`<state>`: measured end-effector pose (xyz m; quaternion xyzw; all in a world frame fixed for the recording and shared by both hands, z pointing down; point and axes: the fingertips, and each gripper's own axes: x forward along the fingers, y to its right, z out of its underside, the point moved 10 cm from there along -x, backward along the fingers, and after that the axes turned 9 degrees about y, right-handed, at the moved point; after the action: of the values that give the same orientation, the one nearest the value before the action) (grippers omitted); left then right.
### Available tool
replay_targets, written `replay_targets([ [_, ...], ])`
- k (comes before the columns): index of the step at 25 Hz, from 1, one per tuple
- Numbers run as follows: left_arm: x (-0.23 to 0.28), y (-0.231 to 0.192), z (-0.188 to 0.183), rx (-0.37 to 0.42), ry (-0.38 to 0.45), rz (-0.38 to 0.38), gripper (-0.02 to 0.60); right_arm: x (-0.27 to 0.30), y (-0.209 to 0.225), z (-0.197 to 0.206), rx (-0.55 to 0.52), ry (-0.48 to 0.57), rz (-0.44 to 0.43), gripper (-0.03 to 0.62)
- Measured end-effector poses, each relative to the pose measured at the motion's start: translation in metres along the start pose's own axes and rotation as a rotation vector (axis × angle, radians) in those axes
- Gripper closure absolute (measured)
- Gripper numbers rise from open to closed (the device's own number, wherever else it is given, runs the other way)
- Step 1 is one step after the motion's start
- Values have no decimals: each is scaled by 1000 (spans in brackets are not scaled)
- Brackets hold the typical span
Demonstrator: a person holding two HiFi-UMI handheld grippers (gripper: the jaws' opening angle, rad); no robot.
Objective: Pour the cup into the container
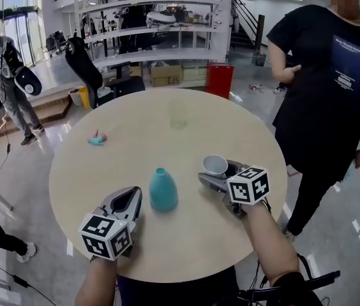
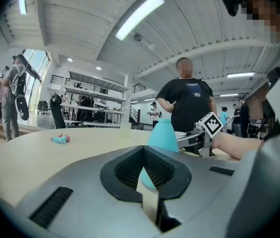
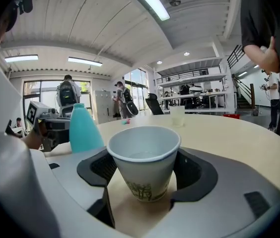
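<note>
Head view looks steeply down on a round beige table [image 1: 135, 126], the biggest thing before me. A person in a black T-shirt [image 1: 327, 88] stands at its right edge, well clear of my claws.

My right claw [image 1: 218, 171] is on the right half of the table. Its jaws are spread wide and closed against the sides of a white paper cup [image 1: 215, 166]. The cup sits upright between them with its mouth open to the ceiling. I cannot tell whether its base touches the table.

In the right gripper view the cup [image 3: 143, 162] fills the space between the dark pads [image 3: 103, 167] of that claw [image 3: 142, 185]. It has a thin rolled rim and a faint greenish print low on its wall. Something clear seems to lie low inside it, though I cannot be sure.

The container is a teal bottle [image 1: 163, 191] with a narrow open neck. It stands upright near the table's middle, to the left of the cup and apart from it. From the cup's side, the bottle [image 3: 84, 128] rises just left of the rim.

My left claw [image 1: 129, 196] rests near the table's near edge, just left of the bottle. In the left gripper view its jaws [image 2: 145, 170] are drawn in, leaving only a thin slit. They hold nothing. The bottle [image 2: 164, 133] stands straight ahead beyond them.

Farther off, a clear plastic cup [image 1: 178, 115] stands near the far edge. A small teal and pink toy [image 1: 97, 138] lies to the left, well away from both claws.
</note>
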<state>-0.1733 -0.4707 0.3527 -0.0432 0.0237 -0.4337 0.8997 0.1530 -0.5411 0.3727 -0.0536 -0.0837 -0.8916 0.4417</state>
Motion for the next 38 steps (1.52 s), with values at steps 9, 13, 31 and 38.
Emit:
replay_targets([
  [9, -11, 0, 0, -6, 7, -35, 581, -33, 0, 6, 11, 53, 65, 264],
  [13, -16, 8, -4, -4, 36, -30, 580, -59, -2, 4, 15, 82, 102, 264],
  [31, -175, 149, -4, -54, 145, -71, 581, -199, -143, -8, -69, 191, -66, 586],
  [38, -231, 216, 5, -68, 129, -136, 581, -263, -186, 11, -59, 199, -115, 586],
])
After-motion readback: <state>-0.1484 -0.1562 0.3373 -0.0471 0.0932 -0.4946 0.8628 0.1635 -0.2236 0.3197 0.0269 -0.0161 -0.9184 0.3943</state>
